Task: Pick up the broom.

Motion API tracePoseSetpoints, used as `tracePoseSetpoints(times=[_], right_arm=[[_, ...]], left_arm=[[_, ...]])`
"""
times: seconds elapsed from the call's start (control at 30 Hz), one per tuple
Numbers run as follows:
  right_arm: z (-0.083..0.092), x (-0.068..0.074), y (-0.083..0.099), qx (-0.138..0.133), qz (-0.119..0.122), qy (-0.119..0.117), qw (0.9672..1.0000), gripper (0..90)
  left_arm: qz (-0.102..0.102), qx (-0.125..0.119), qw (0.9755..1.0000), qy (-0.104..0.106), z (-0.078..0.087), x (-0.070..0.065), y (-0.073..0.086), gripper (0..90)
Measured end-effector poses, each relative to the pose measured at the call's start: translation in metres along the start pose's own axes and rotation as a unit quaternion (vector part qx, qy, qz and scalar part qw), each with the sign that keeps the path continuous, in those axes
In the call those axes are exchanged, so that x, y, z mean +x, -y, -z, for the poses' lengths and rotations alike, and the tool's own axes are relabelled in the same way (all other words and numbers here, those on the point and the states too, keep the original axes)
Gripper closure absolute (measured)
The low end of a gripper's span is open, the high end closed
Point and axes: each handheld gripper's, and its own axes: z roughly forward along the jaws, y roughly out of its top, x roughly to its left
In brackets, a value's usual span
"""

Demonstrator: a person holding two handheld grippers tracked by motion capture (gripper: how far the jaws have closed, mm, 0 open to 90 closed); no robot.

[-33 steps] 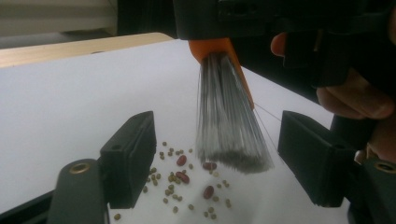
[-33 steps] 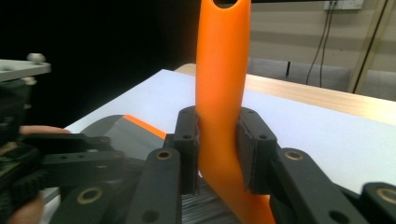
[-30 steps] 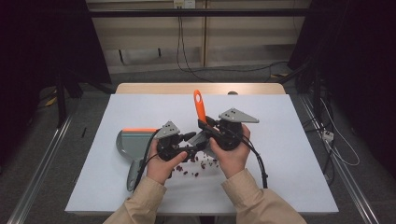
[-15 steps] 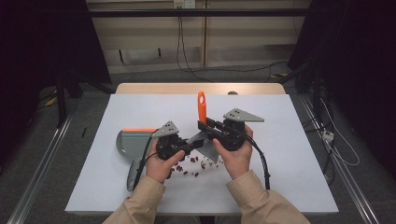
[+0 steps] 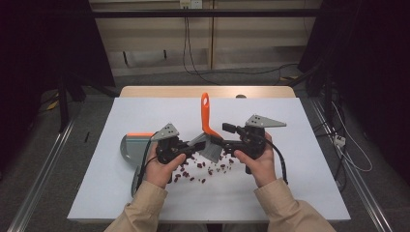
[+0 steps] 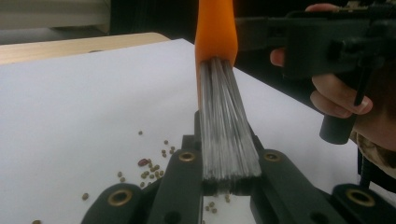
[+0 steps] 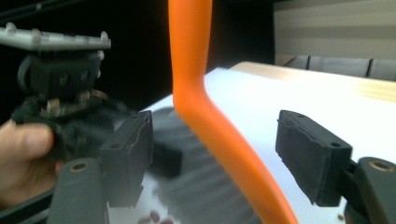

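Currently: left gripper (image 6: 231, 179) pinches brush (image 5: 208, 130) by its soft bristles (image 6: 228, 135), centre frame.
Bristles flex; your right gripper (image 7: 224, 158) is spread around the stiff, light orange handle (image 7: 205, 107) — clamp there.

1. A white-topped rectangular table (image 5: 145, 193) with a bare pale wooden strip along its far edge at 12 o'clock.
2. A grey plastic dustpan with an orange rim (image 5: 130, 145) lies flat towards 9 o'clock.
3. Small dark red and brown beans (image 5: 198, 169) lie scattered near the centre, just towards 6 o'clock; in the left gripper view they spread loosely, some greenish-brown.
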Motion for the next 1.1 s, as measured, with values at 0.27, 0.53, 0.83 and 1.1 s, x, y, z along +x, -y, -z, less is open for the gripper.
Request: tracePoseSetpoints(times=[0.27,0.53,0.83,1.1], right_arm=[[0.013,-0.013,0.015,0.009,0.011,0.004,0.9999,26.9],[0.013,-0.015,0.024,0.032,0.029,-0.011,0.9990,26.8],[0.007,-0.020,0.028,0.049,0.026,-0.024,0.9982,26.8],[0.003,-0.024,0.032,0.063,0.017,-0.055,0.9963,28.4]], left_arm=[[-0.005,0.001,1.0000,-0.005,0.003,0.003,-0.001,85.1],[-0.009,0.008,0.9999,-0.001,0.001,0.001,0.000,85.1],[-0.012,0.004,0.9996,0.027,0.001,-0.004,-0.002,85.1],[-0.017,0.002,0.9983,0.055,0.000,-0.008,-0.005,85.0]])
